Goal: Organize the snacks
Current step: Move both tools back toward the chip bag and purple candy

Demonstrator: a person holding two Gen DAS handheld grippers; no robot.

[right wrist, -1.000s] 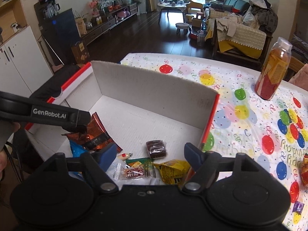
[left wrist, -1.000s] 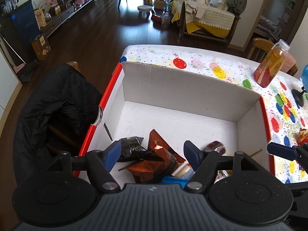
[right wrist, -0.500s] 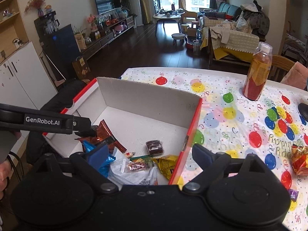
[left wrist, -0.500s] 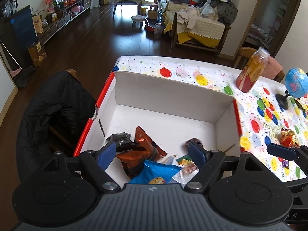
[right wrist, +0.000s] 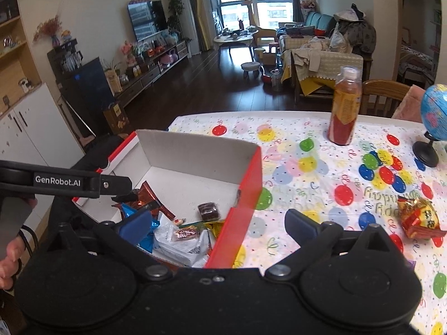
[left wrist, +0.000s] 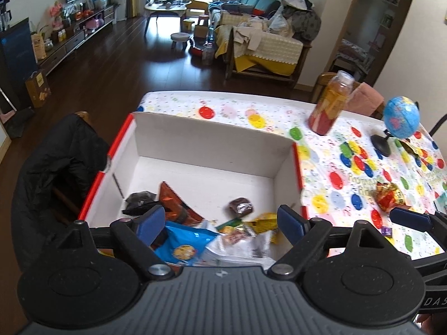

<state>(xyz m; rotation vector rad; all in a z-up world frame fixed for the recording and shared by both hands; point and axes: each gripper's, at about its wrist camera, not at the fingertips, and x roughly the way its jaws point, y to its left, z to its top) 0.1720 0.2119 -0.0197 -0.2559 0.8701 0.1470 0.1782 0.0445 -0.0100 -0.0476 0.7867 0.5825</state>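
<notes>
Lying flat in box [left wrist: 212,139], orange pkt [left wrist: 178,209], long axis diagonal.

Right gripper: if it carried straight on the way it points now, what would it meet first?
Probably the box's red right wall, which sits between the open fingers of the right gripper. Slightly further right, it would meet the balloon-print tablecloth instead. Depth is hard to judge through the fisheye.

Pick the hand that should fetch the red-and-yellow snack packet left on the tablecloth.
Right. The red-and-yellow packet lies beside the right gripper, whose jaws have just been opening, empty. The left gripper hangs over the box.
</notes>
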